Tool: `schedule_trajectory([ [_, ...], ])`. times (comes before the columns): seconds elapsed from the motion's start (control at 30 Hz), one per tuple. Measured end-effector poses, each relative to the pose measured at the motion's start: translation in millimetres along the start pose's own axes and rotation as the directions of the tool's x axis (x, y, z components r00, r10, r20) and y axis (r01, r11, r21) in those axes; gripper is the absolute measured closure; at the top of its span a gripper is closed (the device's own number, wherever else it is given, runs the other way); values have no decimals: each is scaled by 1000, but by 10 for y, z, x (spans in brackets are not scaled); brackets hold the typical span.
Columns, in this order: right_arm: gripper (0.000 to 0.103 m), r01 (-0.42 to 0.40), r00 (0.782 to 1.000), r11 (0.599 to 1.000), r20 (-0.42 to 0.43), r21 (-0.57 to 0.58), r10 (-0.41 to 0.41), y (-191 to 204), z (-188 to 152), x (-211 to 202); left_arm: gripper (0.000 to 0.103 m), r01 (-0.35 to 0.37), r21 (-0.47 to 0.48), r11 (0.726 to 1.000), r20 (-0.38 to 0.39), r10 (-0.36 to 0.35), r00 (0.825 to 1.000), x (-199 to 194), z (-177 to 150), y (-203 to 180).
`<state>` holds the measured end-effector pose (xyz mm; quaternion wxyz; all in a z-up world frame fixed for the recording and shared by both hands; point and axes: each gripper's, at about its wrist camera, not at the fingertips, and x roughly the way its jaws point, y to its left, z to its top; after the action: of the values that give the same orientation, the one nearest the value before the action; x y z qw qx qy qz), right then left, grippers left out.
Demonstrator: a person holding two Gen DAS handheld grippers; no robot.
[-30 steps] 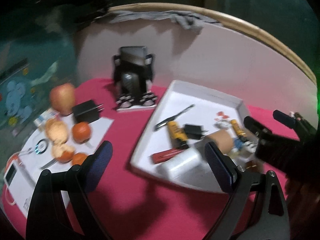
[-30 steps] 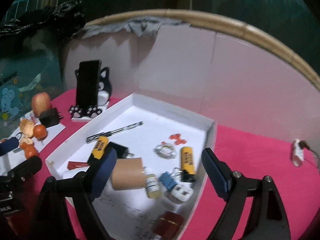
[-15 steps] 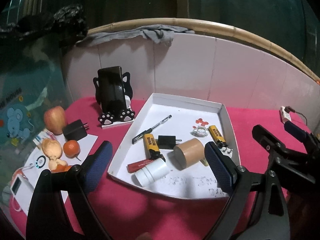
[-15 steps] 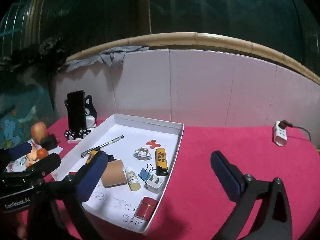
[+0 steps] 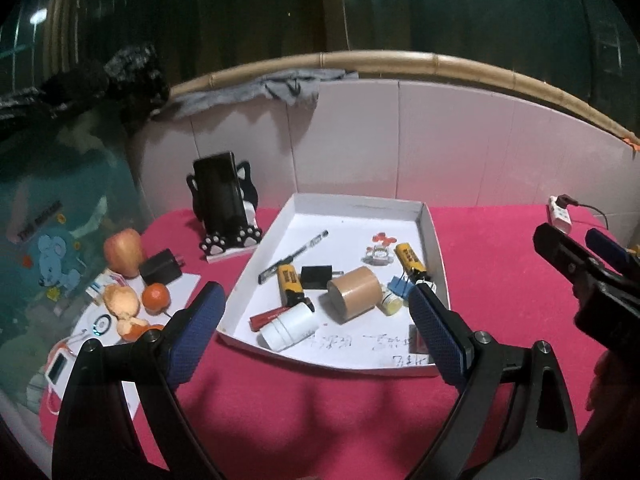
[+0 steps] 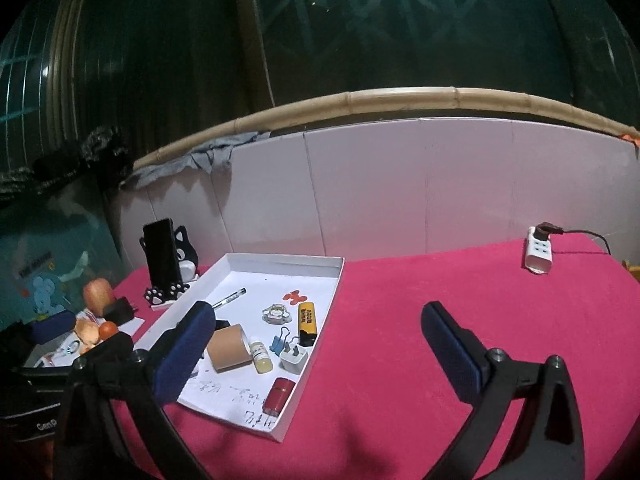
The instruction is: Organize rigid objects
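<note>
Pink tablecloth [image 6: 400, 320] under handwriting-marked white tray [image 5: 352, 202], illegible; both grippers, left gripper [image 5: 316, 328] and right gripper [image 6: 320, 344], released, empty.

White shallow tray [image 5: 434, 248] on red worktop [image 5: 320, 404] – holds pen [image 5: 296, 255], two yellow lighters [image 5: 289, 280], brown tape roll [image 5: 354, 294] on its side, white bottle [image 5: 288, 326] lying flat, blue binder clip [image 5: 400, 286]

A home corner: pink-clothed table [image 6: 400, 320] against white panels, with fruit [image 5: 124, 252] and phone stand [image 5: 224, 208].
</note>
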<state>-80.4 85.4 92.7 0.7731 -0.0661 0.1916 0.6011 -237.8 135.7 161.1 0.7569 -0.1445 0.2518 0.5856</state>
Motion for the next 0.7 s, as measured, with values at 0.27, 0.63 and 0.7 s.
schedule_trajectory([
  [0.27,0,-47,998,998,47,47,44,-124,33,-358,9,9,-16,1000,25,-9,1000,-280,2,-22],
  [0.63,0,-36,996,999,77,0,36,-99,-27,-757,9,8,-54,999,42,-5,999,-684,-78,-5],
  [0.7,0,-23,996,1000,85,-10,24,-82,-32,-816,9,10,-45,999,42,-8,999,-725,-105,-34],
])
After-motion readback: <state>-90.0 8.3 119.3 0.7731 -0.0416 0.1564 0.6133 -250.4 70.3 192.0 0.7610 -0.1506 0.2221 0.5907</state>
